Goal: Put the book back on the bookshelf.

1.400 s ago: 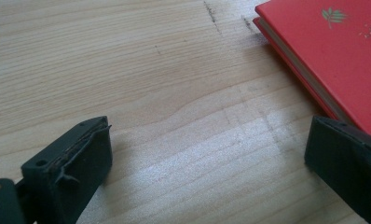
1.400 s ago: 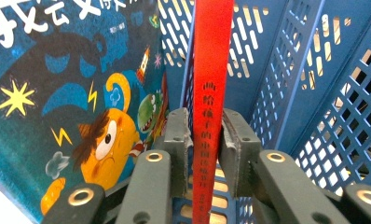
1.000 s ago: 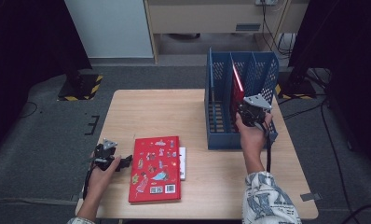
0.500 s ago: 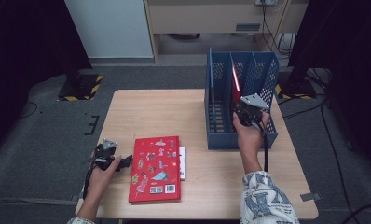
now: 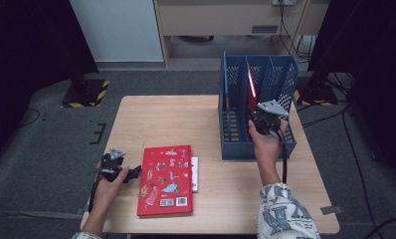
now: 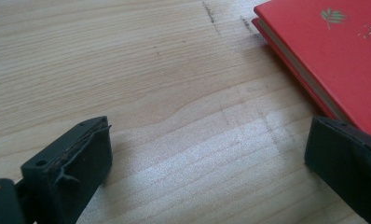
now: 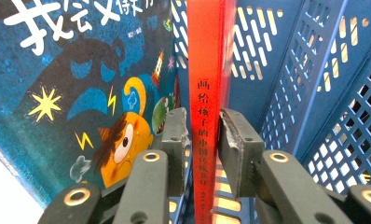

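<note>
Near the bottom of the high view we see the left gripper (image 5: 131, 173) low left on the wooden table (image 5: 161, 119), jaws spread wide with nothing between them, bare wood all around it. The left gripper view puts the corner of the flat red picture book (image 5: 167, 180) just beside one jaw, not touching. Farther up, right of centre, the right gripper (image 5: 258, 115) sits at the blue file rack (image 5: 236, 104). In the right gripper view the thin red book (image 7: 207, 84) stands upright between its jaws, which have just been opening; a slight gap shows on one side. A blue-cover book (image 7: 67, 84) stands beside it, rack walls close on the right.
</note>
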Motion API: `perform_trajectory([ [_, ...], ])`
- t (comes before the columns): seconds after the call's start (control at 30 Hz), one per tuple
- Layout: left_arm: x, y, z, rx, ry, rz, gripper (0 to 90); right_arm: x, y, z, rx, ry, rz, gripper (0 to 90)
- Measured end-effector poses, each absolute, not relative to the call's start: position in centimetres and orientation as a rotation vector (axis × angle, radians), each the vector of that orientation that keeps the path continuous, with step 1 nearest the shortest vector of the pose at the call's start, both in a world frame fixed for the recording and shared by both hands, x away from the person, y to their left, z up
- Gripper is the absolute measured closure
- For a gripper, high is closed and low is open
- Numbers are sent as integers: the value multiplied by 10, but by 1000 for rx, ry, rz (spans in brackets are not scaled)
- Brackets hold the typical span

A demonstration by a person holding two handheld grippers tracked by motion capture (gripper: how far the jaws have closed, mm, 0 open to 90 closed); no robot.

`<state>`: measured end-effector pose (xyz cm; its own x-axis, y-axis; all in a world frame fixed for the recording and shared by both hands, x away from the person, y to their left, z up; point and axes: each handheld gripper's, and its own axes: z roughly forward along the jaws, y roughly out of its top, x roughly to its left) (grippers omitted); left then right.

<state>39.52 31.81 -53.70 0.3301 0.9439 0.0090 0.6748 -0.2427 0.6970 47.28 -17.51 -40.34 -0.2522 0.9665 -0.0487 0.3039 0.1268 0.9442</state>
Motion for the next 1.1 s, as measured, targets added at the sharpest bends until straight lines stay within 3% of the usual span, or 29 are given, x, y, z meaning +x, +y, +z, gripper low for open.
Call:
perform_trajectory([
  [0.33, 395, 318, -537, 2004, 1416, 585, 0, 470, -175, -404, 1254, 1677, 1178, 594],
  [0.83, 395, 318, -537, 2004, 1417, 585, 0, 449, -182, -406, 1255, 1731, 1269, 261],
  [1.1, 395, 317, -537, 2003, 1418, 587, 0, 423, -180, -412, 1217, 1794, 1320, 193],
])
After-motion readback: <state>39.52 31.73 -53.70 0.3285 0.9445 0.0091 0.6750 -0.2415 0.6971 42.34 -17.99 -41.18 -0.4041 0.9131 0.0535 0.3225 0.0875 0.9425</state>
